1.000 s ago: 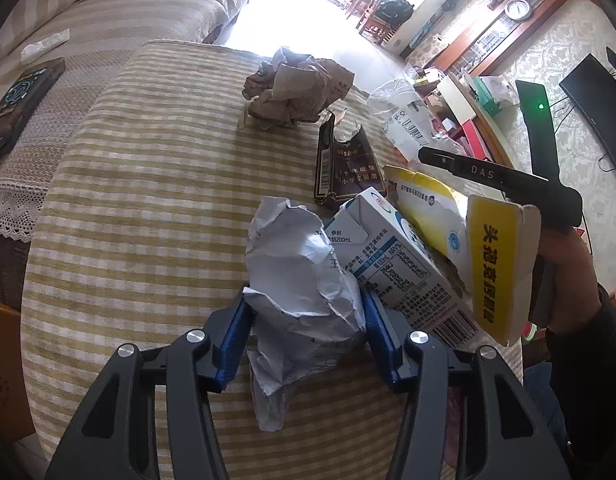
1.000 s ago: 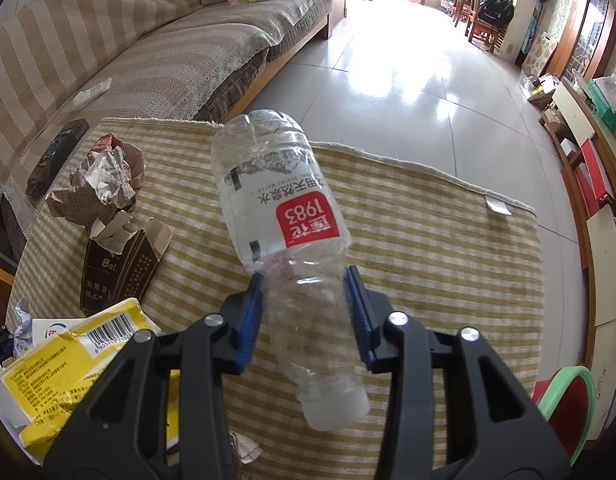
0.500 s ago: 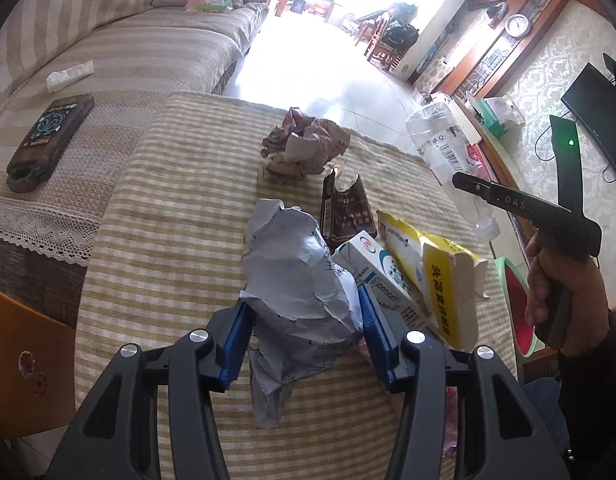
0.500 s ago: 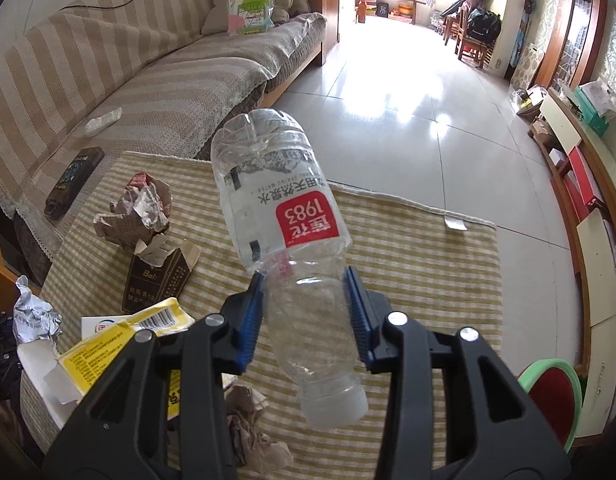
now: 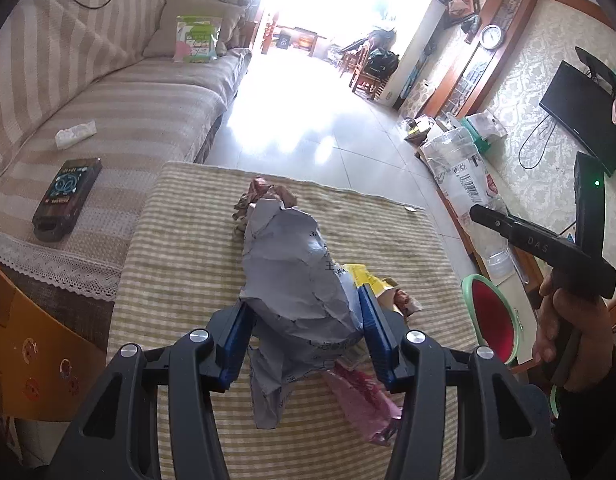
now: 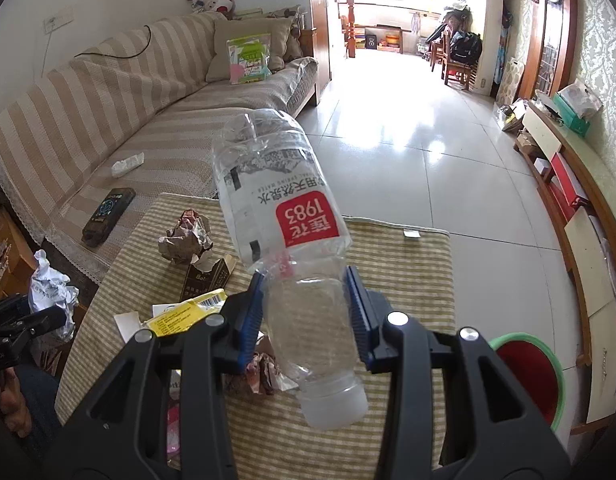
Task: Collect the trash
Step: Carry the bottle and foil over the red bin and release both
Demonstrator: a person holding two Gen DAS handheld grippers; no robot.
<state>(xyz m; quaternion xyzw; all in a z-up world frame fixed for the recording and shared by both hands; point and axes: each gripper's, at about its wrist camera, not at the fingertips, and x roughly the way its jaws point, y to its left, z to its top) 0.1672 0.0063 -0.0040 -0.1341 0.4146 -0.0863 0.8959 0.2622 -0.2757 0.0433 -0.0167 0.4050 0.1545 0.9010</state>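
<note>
the left tongs (image 5: 304, 320) and the right tongs (image 6: 306, 312) look alike: black plastic arms with cut-out slots, round silver screws, ribbed blue pads. the right handle bears white letters and a green light. a dark sleeve (image 5: 587, 420) shows.

Blown-out doorway glare, fisheye-warped edges

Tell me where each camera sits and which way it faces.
Left wrist: on the left claw, looking down at its crumpled paper; the right hand shows.
Right wrist: on the right claw, looking down past its plastic bottle.
Shared: striped table, sofa, red bin.
</note>
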